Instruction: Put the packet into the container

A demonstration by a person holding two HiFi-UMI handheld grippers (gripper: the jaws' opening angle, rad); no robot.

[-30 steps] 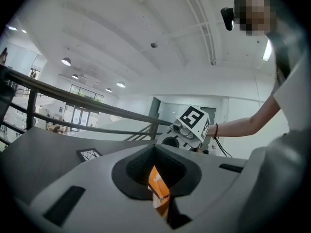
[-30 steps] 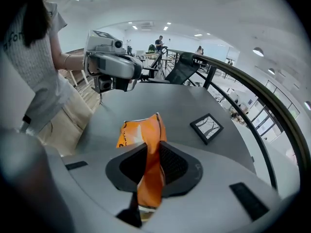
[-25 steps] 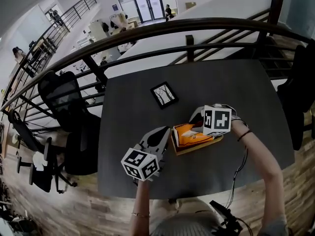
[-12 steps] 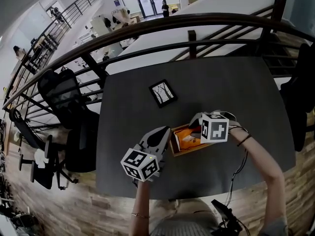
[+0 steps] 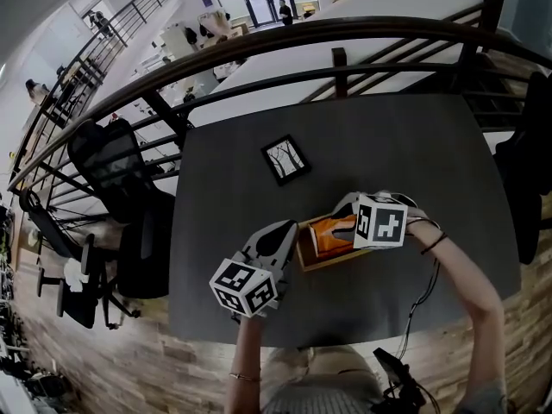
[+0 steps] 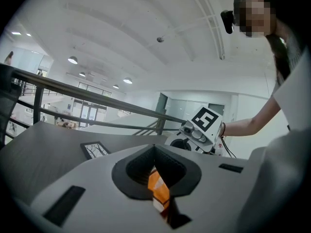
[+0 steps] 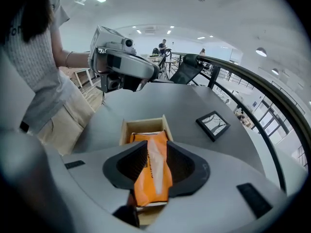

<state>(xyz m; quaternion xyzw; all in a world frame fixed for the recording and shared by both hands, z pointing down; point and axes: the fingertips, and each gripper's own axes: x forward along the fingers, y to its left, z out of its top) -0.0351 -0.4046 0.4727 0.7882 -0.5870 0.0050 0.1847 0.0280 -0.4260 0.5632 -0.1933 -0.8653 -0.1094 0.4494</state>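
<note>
An orange packet (image 5: 331,231) lies with its far end inside the small wooden container (image 5: 308,263) on the dark table. My right gripper (image 5: 347,220) is over the container's right end, and its jaws are opening. In the right gripper view the packet (image 7: 155,171) still sits between the spread pads of that gripper (image 7: 156,154), reaching into the container (image 7: 143,125). My left gripper (image 5: 280,240) rests just left of the container. Its jaws look shut with nothing gripped. In the left gripper view only a sliver of orange shows past the left gripper (image 6: 154,152).
A small black picture frame (image 5: 286,159) lies on the table (image 5: 405,145) beyond the container. A dark railing (image 5: 345,37) runs along the table's far edge. An office chair (image 5: 112,179) stands off the table's left side.
The right gripper's jaws have spread apart around the packet, and the packet has settled lower into the container. The left gripper has stayed in place.
</note>
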